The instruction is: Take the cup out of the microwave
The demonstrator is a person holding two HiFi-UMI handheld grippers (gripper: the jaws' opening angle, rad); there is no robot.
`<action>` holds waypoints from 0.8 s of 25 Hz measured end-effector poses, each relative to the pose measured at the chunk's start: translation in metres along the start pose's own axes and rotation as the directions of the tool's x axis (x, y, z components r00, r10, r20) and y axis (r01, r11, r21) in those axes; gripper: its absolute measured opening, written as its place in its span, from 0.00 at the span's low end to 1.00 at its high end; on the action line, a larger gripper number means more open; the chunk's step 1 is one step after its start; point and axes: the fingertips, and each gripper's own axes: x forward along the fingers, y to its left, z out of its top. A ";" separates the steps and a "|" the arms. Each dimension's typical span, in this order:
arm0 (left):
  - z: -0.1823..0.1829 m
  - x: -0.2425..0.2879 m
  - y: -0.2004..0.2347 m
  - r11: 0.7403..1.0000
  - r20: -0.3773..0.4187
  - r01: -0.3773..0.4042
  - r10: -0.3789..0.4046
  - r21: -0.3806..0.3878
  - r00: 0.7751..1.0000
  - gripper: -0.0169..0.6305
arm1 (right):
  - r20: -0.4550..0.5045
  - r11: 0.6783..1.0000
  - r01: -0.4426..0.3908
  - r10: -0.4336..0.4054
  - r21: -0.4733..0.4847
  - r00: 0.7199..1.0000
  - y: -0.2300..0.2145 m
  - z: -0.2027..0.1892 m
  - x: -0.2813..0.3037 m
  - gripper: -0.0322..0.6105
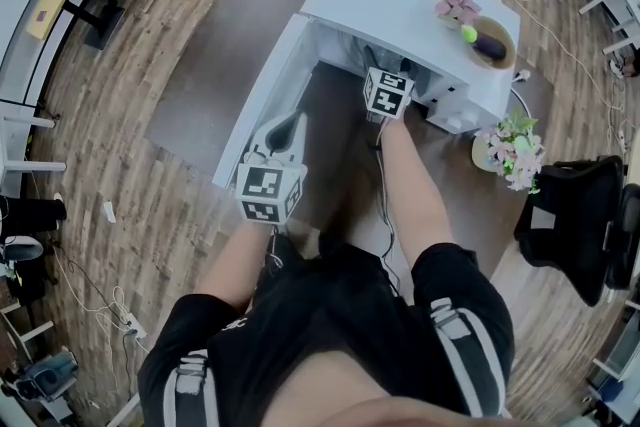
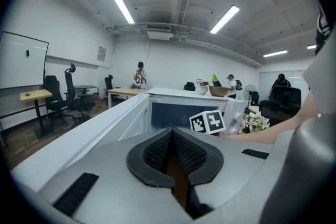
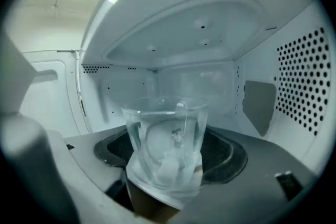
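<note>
The cup (image 3: 167,152), clear glass, stands inside the microwave (image 1: 405,0), right between the jaws of the right gripper (image 3: 167,136). Its pads look to press on the cup's two sides. The left gripper (image 2: 172,138) is empty, jaws together, near the open door (image 1: 262,100) at the left. A bowl (image 1: 495,45) sits on top of the microwave. Flowers (image 1: 513,155) stand beside it on the surface (image 1: 455,205). From the head view the cup is hidden in the cavity.
</note>
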 end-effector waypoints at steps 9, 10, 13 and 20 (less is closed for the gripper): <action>0.021 -0.024 -0.007 0.998 0.048 0.058 -0.059 0.021 0.997 0.03 | 0.070 0.998 -0.058 0.058 -0.009 0.996 0.029 0.018 -0.072 0.63; 0.023 -0.028 -0.008 0.997 0.053 0.067 -0.068 0.025 0.996 0.03 | 0.069 0.998 -0.064 0.065 -0.017 0.996 0.033 0.017 -0.081 0.63; 0.032 -0.042 -0.012 0.994 0.070 0.102 -0.104 0.027 0.992 0.03 | 0.072 0.996 -0.076 0.078 -0.040 0.994 0.046 0.020 -0.116 0.63; 0.060 -0.078 -0.020 0.983 0.137 0.176 -0.182 0.057 0.974 0.03 | 0.150 0.998 -0.047 0.052 -0.036 0.987 0.074 0.056 -0.215 0.63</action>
